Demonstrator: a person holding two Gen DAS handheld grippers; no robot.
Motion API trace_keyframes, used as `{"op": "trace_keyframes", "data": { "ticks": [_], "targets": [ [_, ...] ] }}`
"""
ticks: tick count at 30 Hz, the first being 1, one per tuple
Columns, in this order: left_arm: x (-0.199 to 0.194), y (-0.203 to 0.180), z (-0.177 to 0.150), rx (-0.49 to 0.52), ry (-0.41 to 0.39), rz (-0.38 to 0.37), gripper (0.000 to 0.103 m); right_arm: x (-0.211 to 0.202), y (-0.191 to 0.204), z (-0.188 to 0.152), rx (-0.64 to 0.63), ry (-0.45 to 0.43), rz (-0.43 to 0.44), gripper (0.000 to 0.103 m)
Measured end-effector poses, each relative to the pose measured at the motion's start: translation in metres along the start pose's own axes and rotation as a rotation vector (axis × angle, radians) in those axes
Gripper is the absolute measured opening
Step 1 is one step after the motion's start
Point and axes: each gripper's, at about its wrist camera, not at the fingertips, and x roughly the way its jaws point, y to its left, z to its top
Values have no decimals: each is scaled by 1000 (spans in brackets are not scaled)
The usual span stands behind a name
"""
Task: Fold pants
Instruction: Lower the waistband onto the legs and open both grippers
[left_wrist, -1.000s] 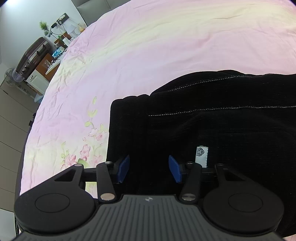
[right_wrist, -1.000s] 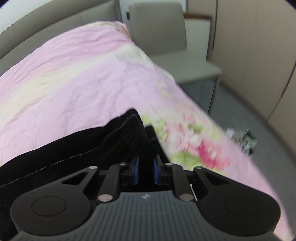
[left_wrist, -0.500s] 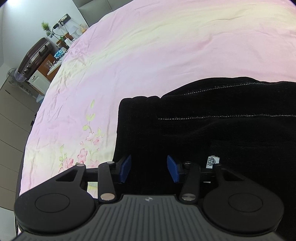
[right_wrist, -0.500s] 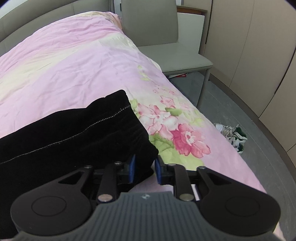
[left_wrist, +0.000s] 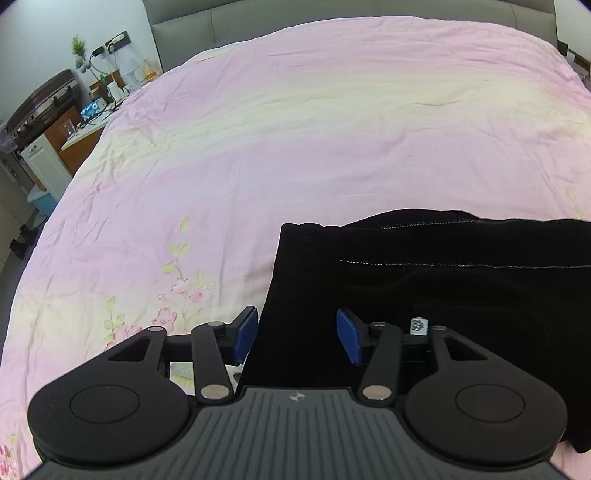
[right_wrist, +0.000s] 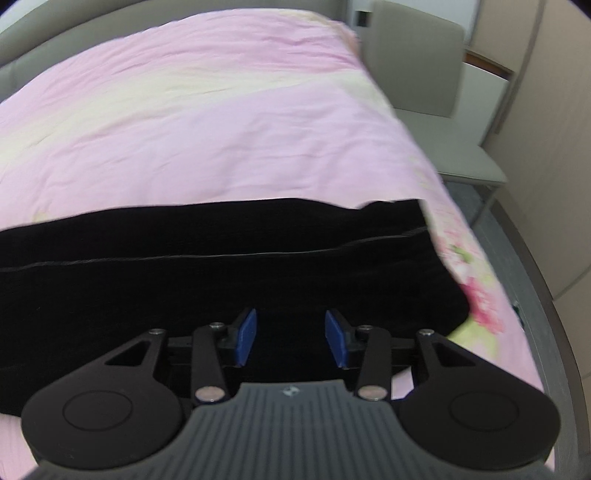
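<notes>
Pants (left_wrist: 461, 280) lie folded on the bed (left_wrist: 295, 129); we've just been opening both the left gripper (left_wrist: 297, 334) and right gripper (right_wrist: 290, 336), nothing pinched, releasing the fold.

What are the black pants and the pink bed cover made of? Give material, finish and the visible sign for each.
Black pants: probably a soft ribbed fabric such as corduroy or velour; matte, with a faint ribbed texture and pale stitched seams. Pink bed cover: likely thin woven cotton or a blend; smooth, matte, finely creased, with a printed floral pattern. Neither fibre is certain.
</notes>
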Motion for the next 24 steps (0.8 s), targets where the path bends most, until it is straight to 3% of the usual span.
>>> {"op": "trace_keyframes", "data": {
  "ticks": [7, 9, 13, 24],
  "targets": [
    [42, -7, 16, -4, -30, 36, 68, 20, 93, 18, -87, 29, 124, 39],
    [54, -9, 21, -7, -20, 12, 54, 30, 124, 25, -134, 31, 152, 39],
    [76, -15, 31, 26, -4, 46, 53, 56, 174, 39, -188, 50, 188, 38],
    [122, -18, 56, -5, 12, 48, 54, 129, 238, 70, -153, 75, 121, 39]
  ]
}}
